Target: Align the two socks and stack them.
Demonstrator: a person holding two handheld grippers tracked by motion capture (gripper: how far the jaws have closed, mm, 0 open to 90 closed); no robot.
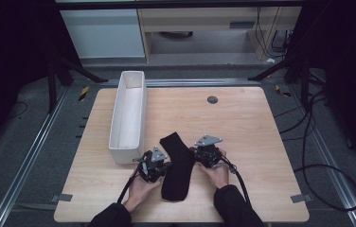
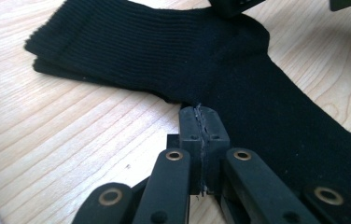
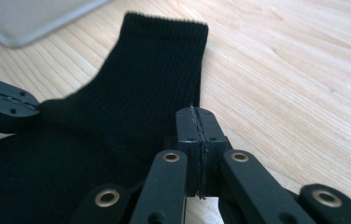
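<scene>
Your work piece is the black sock [image 1: 178,165], lying flat on the bench [image 1: 247,123] just right of the white bin [image 1: 129,113], cuff end pointing away from you. You have the left tool [image 1: 153,163] at the sock's left edge and the right tool [image 1: 208,152] at its right edge, near the heel bend.

In the left gripper view, the left tool [image 2: 203,122] has its jaws fully together, pinching the hem of the sock [image 2: 220,74] — a thin line of fabric appears to sit in the seam between the pads. The right tool [image 3: 197,126] is likewise closed on the opposite edge of the sock [image 3: 131,107].

Judged from this, the step in hand is the two-sided grasp. The next move likely calls for a lift or a fold toward the bin — raise both tools together, keep them level, and confirm that each pinch carries both layers before clearing the bench.
</scene>
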